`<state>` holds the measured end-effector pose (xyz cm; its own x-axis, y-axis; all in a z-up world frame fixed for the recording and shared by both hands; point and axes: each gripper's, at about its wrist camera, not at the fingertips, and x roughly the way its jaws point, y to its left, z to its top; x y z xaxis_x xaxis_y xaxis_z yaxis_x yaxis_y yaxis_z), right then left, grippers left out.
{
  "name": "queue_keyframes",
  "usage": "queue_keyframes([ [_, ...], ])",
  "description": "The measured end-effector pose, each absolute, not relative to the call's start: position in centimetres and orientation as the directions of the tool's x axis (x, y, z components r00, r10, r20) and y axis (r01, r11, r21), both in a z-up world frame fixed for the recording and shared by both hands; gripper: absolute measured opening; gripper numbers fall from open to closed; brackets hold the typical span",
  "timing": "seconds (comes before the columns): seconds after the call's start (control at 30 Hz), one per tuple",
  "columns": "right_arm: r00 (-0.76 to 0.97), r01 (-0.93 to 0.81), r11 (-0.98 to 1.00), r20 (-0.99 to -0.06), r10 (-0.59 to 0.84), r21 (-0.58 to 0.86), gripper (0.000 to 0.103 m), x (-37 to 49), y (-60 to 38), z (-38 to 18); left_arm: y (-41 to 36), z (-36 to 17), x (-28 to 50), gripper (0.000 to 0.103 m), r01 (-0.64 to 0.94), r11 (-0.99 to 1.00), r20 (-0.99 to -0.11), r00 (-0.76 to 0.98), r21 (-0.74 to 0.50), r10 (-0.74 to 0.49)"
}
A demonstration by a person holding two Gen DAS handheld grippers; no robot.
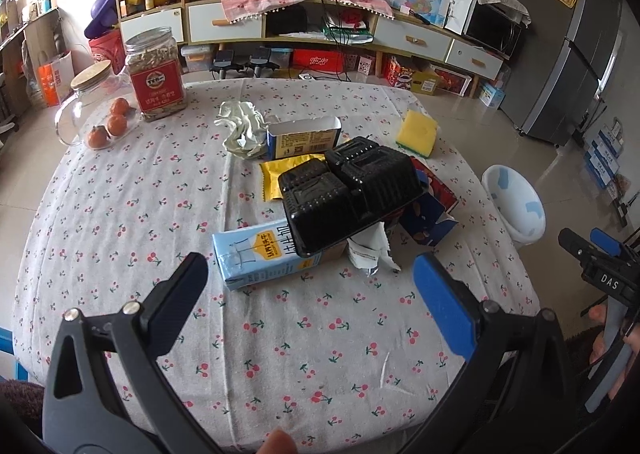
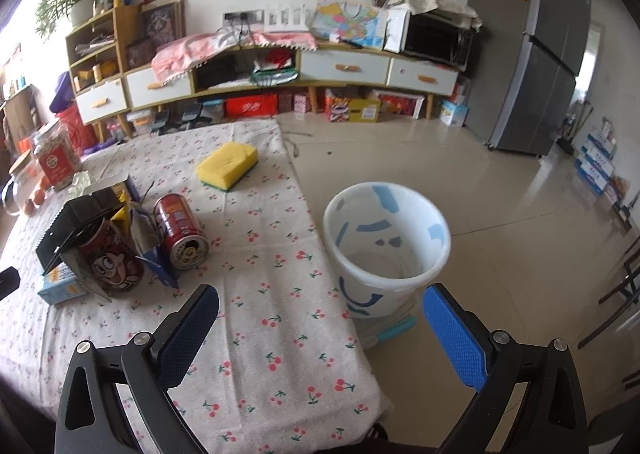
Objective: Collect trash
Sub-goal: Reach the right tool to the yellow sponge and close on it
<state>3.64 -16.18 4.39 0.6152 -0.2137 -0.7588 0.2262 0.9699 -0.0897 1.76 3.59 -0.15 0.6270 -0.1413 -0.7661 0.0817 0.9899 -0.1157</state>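
Note:
A trash pile lies mid-table: an upturned black plastic tray (image 1: 352,194), a light blue milk carton (image 1: 264,256), a yellow wrapper (image 1: 280,170), a blue box (image 1: 304,136), crumpled paper (image 1: 242,126) and torn white paper (image 1: 370,250). In the right wrist view the tray (image 2: 80,218) leans over two red cans (image 2: 182,230) (image 2: 110,256). A white bin (image 2: 386,242) stands on the floor beside the table; it also shows in the left wrist view (image 1: 514,202). My left gripper (image 1: 308,282) is open and empty before the carton. My right gripper (image 2: 320,314) is open and empty over the table's edge.
A yellow sponge (image 1: 416,132) lies at the far right of the table. A red-labelled jar (image 1: 156,74), a glass jug (image 1: 86,94) and small oranges (image 1: 116,122) stand at the far left. Shelves and a fridge (image 2: 532,54) line the back wall.

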Motion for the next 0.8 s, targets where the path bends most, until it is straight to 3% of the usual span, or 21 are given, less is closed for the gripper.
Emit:
queue_keyframes([
  [0.43, 0.59, 0.131, 0.991, -0.799, -0.111, -0.041, 0.103, 10.5, -15.3, 7.0, 9.1, 0.2, 7.4, 0.102, 0.034, 0.968, -0.816, 0.531, -0.25, -0.229],
  [0.8, 0.534, 0.075, 0.997, -0.844, -0.053, -0.015, 0.103, 16.7, -14.3, 3.9, 8.9, -1.4, 15.1, 0.101, 0.067, 0.973, -0.846, 0.483, -0.221, -0.225],
])
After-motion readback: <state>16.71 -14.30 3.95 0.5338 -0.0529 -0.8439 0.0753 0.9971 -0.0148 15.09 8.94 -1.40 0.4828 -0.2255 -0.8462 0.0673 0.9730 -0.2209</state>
